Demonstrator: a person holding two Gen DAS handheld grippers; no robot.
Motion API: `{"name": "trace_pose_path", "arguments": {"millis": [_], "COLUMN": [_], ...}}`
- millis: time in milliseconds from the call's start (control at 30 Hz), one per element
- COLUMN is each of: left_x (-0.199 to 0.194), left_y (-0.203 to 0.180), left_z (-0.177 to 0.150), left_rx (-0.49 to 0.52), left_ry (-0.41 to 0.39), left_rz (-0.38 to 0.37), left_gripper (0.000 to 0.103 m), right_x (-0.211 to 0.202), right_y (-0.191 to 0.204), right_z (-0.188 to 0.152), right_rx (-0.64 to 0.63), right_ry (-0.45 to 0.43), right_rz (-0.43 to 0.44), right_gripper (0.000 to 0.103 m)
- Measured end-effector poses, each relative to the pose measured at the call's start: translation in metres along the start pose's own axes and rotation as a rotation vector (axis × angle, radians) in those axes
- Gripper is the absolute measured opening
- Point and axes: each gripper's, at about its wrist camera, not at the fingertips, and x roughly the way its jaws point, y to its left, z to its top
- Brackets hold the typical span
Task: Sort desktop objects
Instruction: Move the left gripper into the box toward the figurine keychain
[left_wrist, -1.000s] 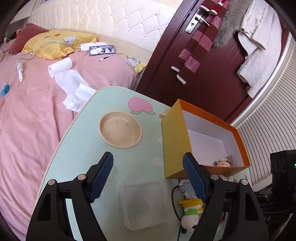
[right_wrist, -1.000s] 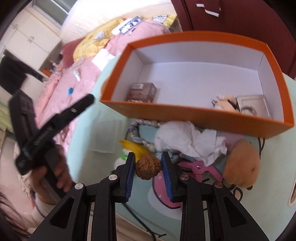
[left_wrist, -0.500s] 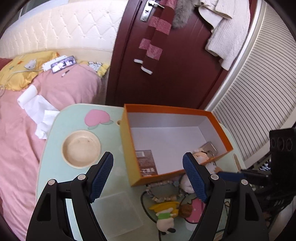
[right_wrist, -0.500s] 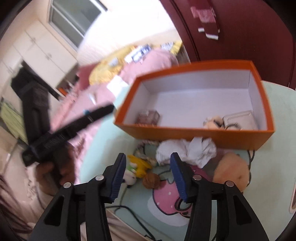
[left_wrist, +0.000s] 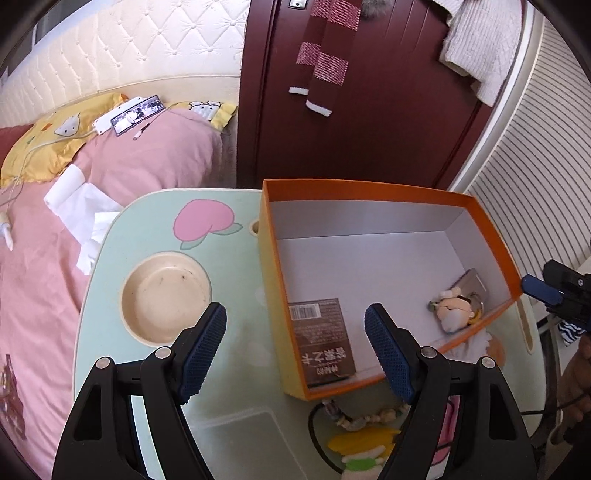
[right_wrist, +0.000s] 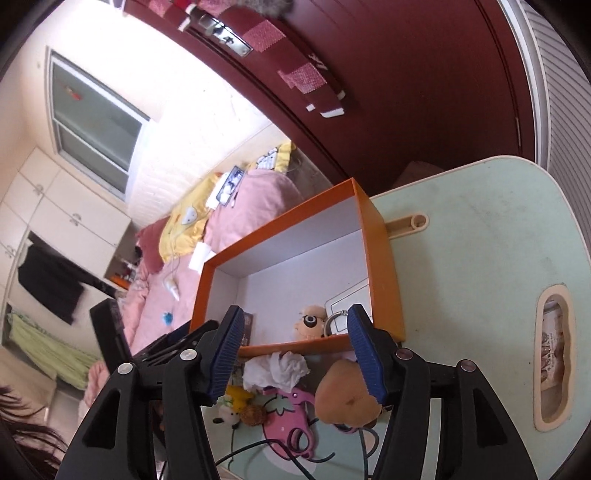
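Now the orange box (left_wrist: 388, 280) stands on the pale green table (right_wrist: 480, 236), and three things lie inside it: one dark packet (left_wrist: 325, 339) at the box's 7 o'clock corner in the left wrist view, one small plush figure (left_wrist: 452, 314) at about 4 o'clock, and one flat silver case (left_wrist: 472, 282) touching that figure.

Outside, just beside the near wall of the box, I count in the right wrist view one crumpled white tissue (right_wrist: 275, 371), one brown round plush (right_wrist: 345, 397), one pink scissors (right_wrist: 295, 417), one walnut (right_wrist: 253, 414) and one small yellow-hatted doll (right_wrist: 232, 406). One bead string (left_wrist: 362, 417) shows in the left wrist view, also one clear plastic lid (left_wrist: 251, 446) at 6 o'clock and one round dish (left_wrist: 166, 299) at 9 o'clock.

Both tools hold nothing. The left gripper (left_wrist: 295, 349) has its jaws wide apart above the box's near left corner; the right gripper (right_wrist: 293, 350) is also spread wide, above the loose things.

I judge the sorting is partly done, since things lie both inside and outside. To continue well, the right gripper should come down straight over one single thing, because tissue, scissors and plush lie so close that the jaws may catch two. The black cable (right_wrist: 258, 450) under them could drag along.
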Motion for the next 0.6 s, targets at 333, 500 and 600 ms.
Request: {"name": "trace_pose_path", "arguments": {"millis": [333, 500, 600], "left_x": [0.029, 0.043, 0.046], "left_y": [0.033, 0.044, 0.039], "left_z": [0.036, 0.061, 0.074], "left_rx": [-0.040, -0.048, -0.021], "left_ry": [0.008, 0.038, 0.030], "left_rz": [0.154, 0.140, 0.157], "left_gripper": [0.078, 0.079, 0.079], "right_x": [-0.005, -0.003, -0.001], "right_y": [-0.010, -0.011, -0.010], "right_z": [-0.003, -0.005, -0.007], "right_rx": [0.028, 0.038, 0.041], "right_ry": [0.004, 0.023, 0.035], "right_rz": [0.032, 0.054, 0.074], "right_gripper": [0.060, 0.060, 0.060]}}
